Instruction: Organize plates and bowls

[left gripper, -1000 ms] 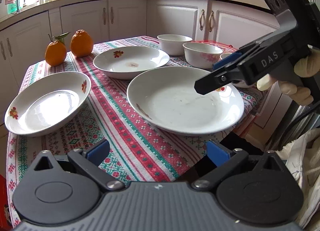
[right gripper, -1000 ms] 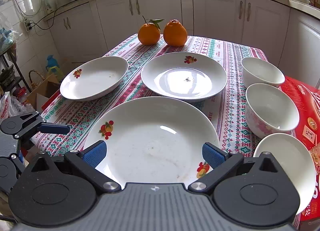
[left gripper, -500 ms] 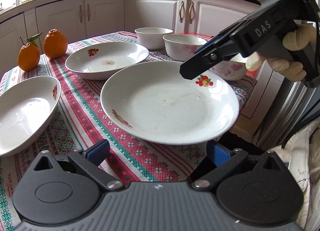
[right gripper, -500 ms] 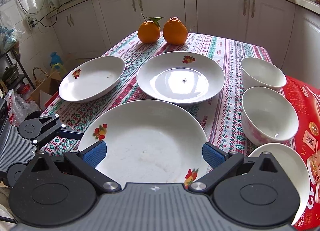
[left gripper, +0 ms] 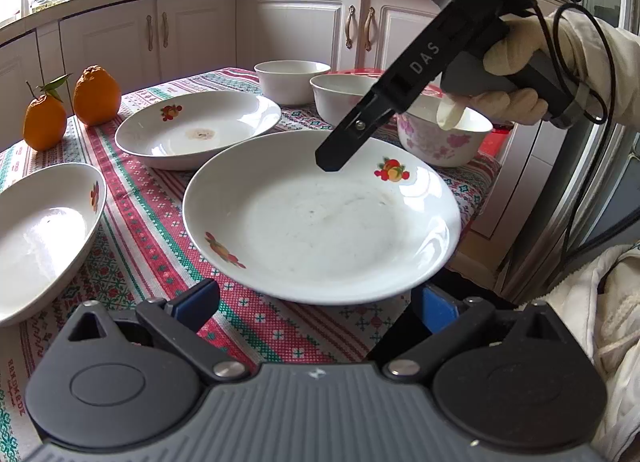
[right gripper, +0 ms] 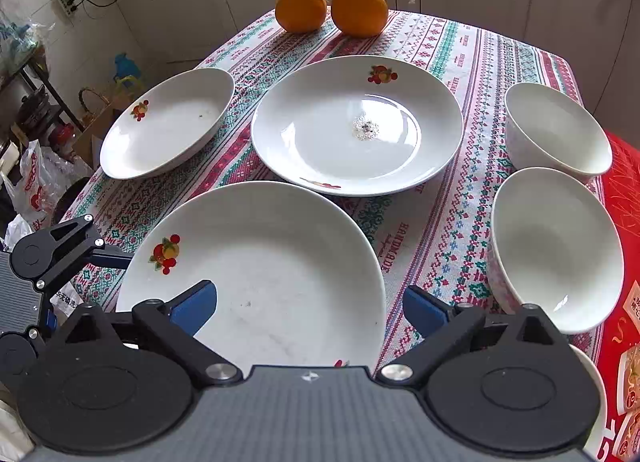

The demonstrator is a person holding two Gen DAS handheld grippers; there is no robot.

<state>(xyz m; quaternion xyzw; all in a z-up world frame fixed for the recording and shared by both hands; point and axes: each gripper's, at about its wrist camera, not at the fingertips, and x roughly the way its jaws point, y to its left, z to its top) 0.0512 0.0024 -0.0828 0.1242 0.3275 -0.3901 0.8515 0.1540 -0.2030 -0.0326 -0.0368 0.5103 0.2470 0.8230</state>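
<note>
Each gripper is matte black with a ribbed grey top plate, round side discs, silver screws at the finger pivots and blue pads on its fingers. The right gripper (left gripper: 328, 160) bears the white letters "DAS". The hand (left gripper: 516, 78) on its grey handle wears a cream glove and pale sleeve (left gripper: 600, 62); a black cable (left gripper: 592, 42) loops beside the handle.

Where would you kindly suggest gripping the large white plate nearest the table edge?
Probably the thin near rim of the large white plate, where it overhangs the table edge; elsewhere the plate lies flat on the cloth. One pad above, one below. The right gripper, jaws closing, has nothing between them.
</note>
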